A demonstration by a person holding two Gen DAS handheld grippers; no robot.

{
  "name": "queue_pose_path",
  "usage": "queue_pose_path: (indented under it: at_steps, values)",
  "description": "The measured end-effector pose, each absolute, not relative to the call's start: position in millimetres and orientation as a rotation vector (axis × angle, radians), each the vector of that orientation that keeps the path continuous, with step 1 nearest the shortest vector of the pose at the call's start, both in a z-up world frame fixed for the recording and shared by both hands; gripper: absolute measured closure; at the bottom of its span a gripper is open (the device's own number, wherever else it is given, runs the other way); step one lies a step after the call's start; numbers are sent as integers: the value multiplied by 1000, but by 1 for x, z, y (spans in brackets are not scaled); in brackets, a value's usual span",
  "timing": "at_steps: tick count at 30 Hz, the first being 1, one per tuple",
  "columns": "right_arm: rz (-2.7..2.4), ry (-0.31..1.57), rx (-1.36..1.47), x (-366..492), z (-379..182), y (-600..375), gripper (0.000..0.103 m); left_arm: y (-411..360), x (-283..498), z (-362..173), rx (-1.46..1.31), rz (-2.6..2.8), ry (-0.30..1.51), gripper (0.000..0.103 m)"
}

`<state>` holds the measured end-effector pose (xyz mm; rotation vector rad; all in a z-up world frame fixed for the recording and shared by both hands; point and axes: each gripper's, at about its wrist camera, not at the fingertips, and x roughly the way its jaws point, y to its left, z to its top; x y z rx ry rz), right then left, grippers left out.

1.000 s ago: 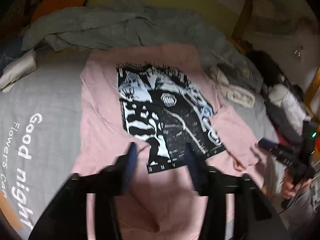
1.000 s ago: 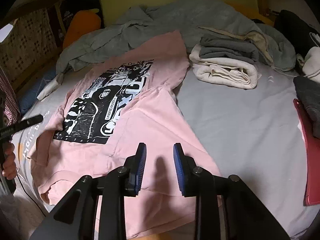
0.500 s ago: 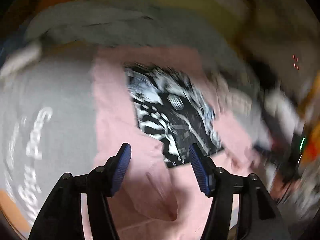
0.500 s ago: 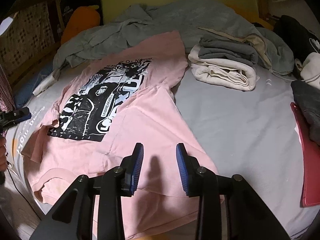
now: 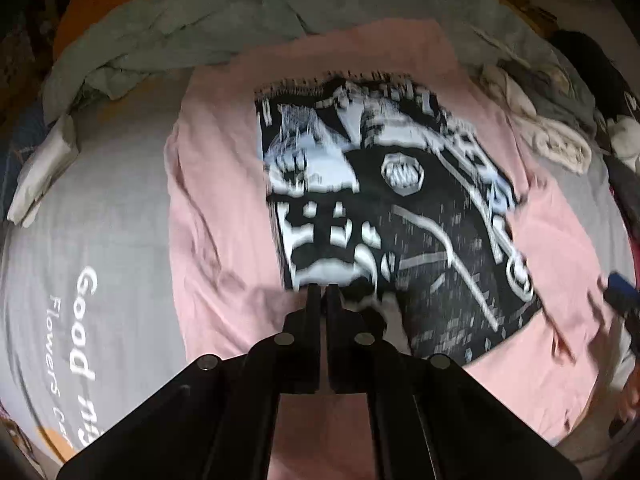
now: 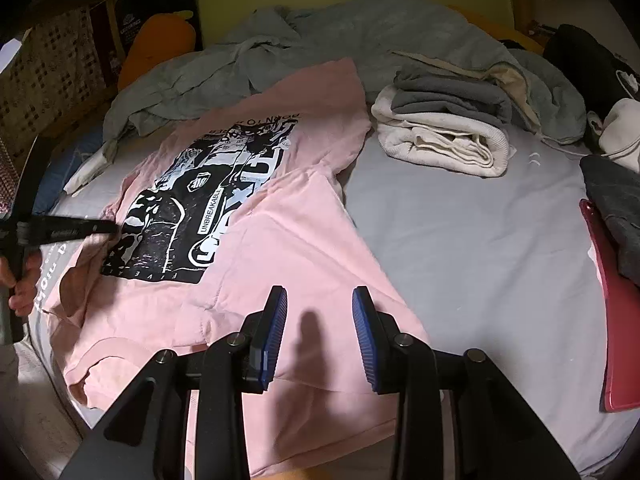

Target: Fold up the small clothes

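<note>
Pink t-shirt [image 6: 280, 240] lies print-up across centre of the grey bed sheet [image 6: 460, 232], one sleeve side already folded in over the black-and-white graphic [image 5: 380, 208], collar end toward bottom left of the right wrist view.

Left gripper [image 5: 323, 294] is low at the near edge of the graphic, fingers pressed together w/ only a sliver between; looks like a pinch of pink fabric, but blur means I can't tell if cloth is really caught. Right gripper [image 6: 319, 320] hovers above the folded-in panel, fingers apart, holding nothing.

Step, I judge: early fold, taking hold of the left side. Next needs the right to grab a matching edge, then lift both evenly & carry across.

Beyond: folded cream/grey stack [image 6: 444, 128] upper right, rumpled grey blanket [image 6: 320, 36] at top, red item [image 6: 612, 320] at right edge.
</note>
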<state>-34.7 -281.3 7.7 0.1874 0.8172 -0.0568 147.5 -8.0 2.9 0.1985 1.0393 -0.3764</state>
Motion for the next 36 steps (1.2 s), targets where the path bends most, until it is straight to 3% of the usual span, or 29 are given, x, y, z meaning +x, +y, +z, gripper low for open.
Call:
queue_pose_path:
  at_steps: [9, 11, 12, 13, 15, 17, 21, 24, 25, 26, 31, 36]
  values:
    - [-55, 808, 190, -36, 11, -282, 68, -9, 169, 10, 101, -380, 991, 102]
    - [-59, 812, 194, -36, 10, -283, 68, 0, 162, 22, 78, -393, 914, 97]
    - [-60, 812, 197, -36, 9, -284, 68, 5, 155, 30, 72, -427, 890, 87]
    - [-62, 812, 199, -36, 9, -285, 68, 7, 151, 33, 82, -443, 891, 78]
    - [-64, 812, 201, -36, 9, -285, 68, 7, 145, 32, 146, -443, 956, 73]
    - [-61, 815, 202, -35, 9, -285, 64, 5, 142, 22, 187, -438, 1048, 70]
    - [-63, 814, 179, -35, 8, -280, 61, -1, 138, 6, 184, -449, 1061, 68]
    - [-72, 815, 169, -35, 7, -279, 61, -6, 146, -13, 191, -405, 1073, 71]
    - [-74, 816, 169, -35, 7, -279, 61, -6, 148, -19, 190, -389, 1075, 91]
    - [-75, 818, 173, -35, 7, -280, 61, -6, 151, -22, 193, -380, 1067, 101]
    - [-70, 816, 200, -36, 8, -286, 61, -1, 153, -11, 136, -434, 961, 100]
    - [-64, 815, 194, -36, 9, -283, 61, -5, 164, -22, 162, -413, 993, 99]
